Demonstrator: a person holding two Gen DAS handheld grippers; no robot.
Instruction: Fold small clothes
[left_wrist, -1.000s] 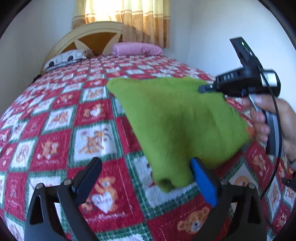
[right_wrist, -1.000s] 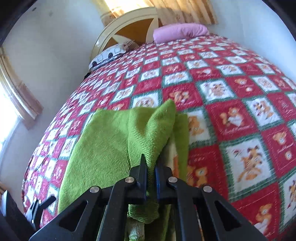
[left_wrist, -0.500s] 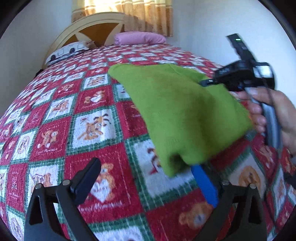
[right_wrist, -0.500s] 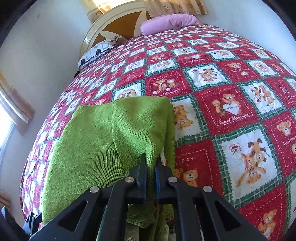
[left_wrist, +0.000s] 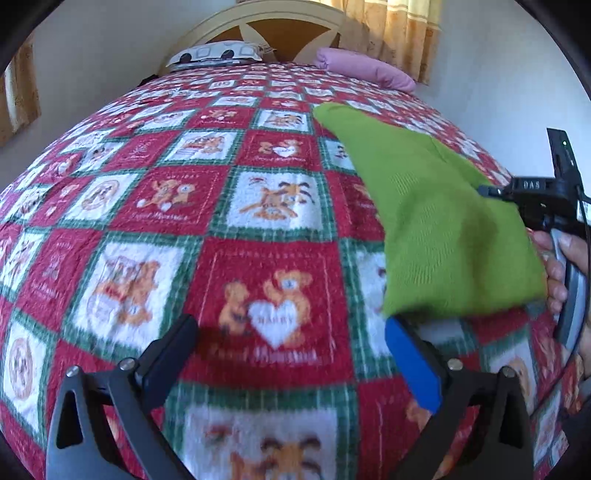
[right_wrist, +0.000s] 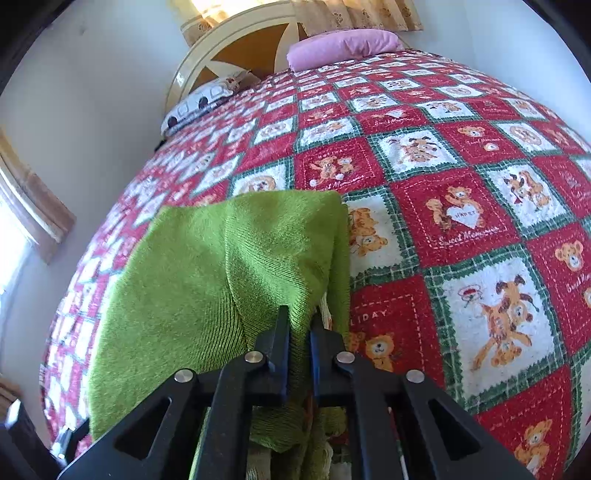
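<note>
A green knitted garment lies folded on the bed at the right of the left wrist view. It fills the lower left of the right wrist view. My right gripper is shut on a fold of the garment near its right edge; it also shows in the left wrist view, held by a hand. My left gripper is open and empty, low over the quilt, its blue-padded finger just below the garment's near corner.
A red, white and green teddy-bear quilt covers the bed. A pink pillow and a patterned pillow lie by the cream headboard. White walls stand close on both sides.
My left gripper has swung left and away from the garment, staying open. The right gripper has kept its grip and carried the fold further over, so the garment lies flatter.
</note>
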